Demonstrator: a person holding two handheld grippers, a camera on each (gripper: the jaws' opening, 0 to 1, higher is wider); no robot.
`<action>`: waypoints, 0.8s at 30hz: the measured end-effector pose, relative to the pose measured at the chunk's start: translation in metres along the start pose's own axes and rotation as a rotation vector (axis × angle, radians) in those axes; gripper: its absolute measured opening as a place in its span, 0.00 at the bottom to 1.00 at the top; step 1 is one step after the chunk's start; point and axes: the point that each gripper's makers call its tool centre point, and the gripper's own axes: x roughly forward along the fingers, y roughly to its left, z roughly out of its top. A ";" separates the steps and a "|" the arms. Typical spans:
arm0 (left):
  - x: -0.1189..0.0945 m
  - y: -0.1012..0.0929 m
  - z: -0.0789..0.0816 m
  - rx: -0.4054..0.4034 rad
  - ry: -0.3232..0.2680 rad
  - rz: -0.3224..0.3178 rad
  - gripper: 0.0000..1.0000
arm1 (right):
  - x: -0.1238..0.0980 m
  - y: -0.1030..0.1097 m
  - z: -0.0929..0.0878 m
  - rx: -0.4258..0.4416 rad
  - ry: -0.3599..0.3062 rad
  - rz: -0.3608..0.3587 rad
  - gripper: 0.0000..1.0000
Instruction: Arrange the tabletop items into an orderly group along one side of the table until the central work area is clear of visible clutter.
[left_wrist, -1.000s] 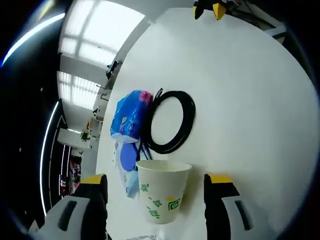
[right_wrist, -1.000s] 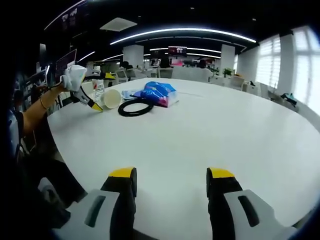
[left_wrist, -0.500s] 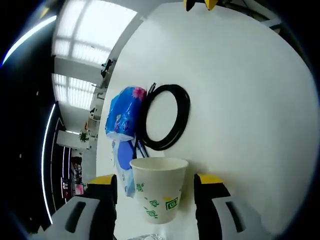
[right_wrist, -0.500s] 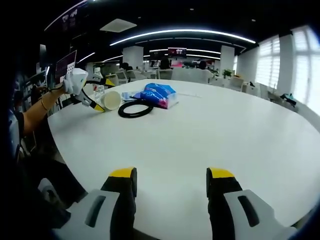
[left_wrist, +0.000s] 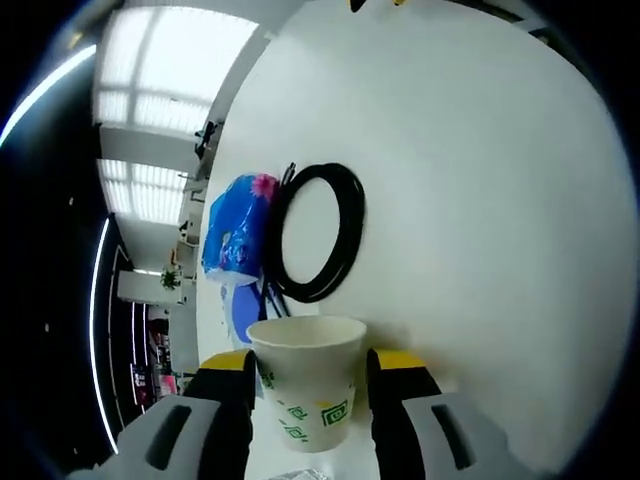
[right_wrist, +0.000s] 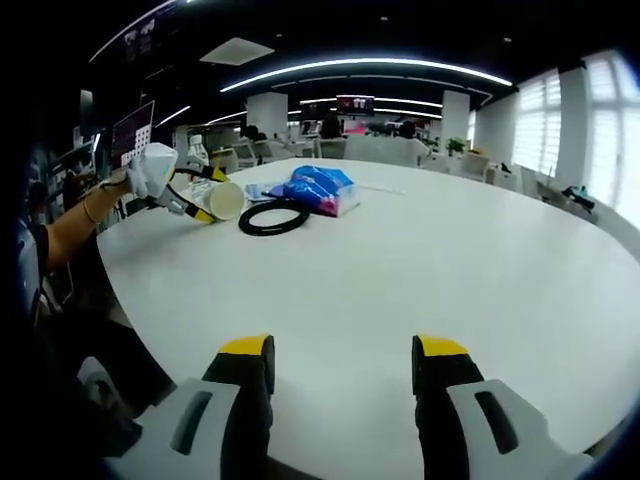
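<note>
near the far left edge of the round white table (right_wrist: 420, 260), a small cluster of things sat together while the wide middle and near side of the tabletop lay bare and open. the left gripper (left_wrist: 305, 375) had its yellow-tipped jaws drawn in narrow around a white paper cup (left_wrist: 303, 375), both tips touching or nearly touching the cup's sides. the cup carried a pattern of small green squares; no words on it could be read. just past the cup lay a coiled black cable (left_wrist: 312, 232), forming an open ring flat on the table, and beside that ring a blue plastic packet (left_wrist: 232, 232) with pink marking, its print too small to read.

from the right gripper view, the same cup (right_wrist: 224, 200) lay tipped on its side, mouth toward the viewer, with the left gripper (right_wrist: 203, 196) around it, held by a person's hand (right_wrist: 110, 185) with the forearm reaching in from the table's left rim. the black cable (right_wrist: 273, 217) and the blue packet (right_wrist: 318, 189) sat just beyond.

the right gripper (right_wrist: 340, 360) hovered low over the near edge, well apart from the cluster, its jaws spread wide with nothing between them.
</note>
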 end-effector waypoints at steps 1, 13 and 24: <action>0.000 0.000 0.000 0.001 0.000 0.004 0.42 | 0.000 0.000 0.000 0.000 0.001 0.000 0.53; 0.002 0.001 0.001 0.029 0.010 0.036 0.40 | 0.003 0.005 -0.006 -0.007 0.018 0.020 0.52; 0.002 0.004 0.000 0.035 0.013 0.071 0.39 | 0.001 0.000 -0.006 0.003 0.017 0.007 0.52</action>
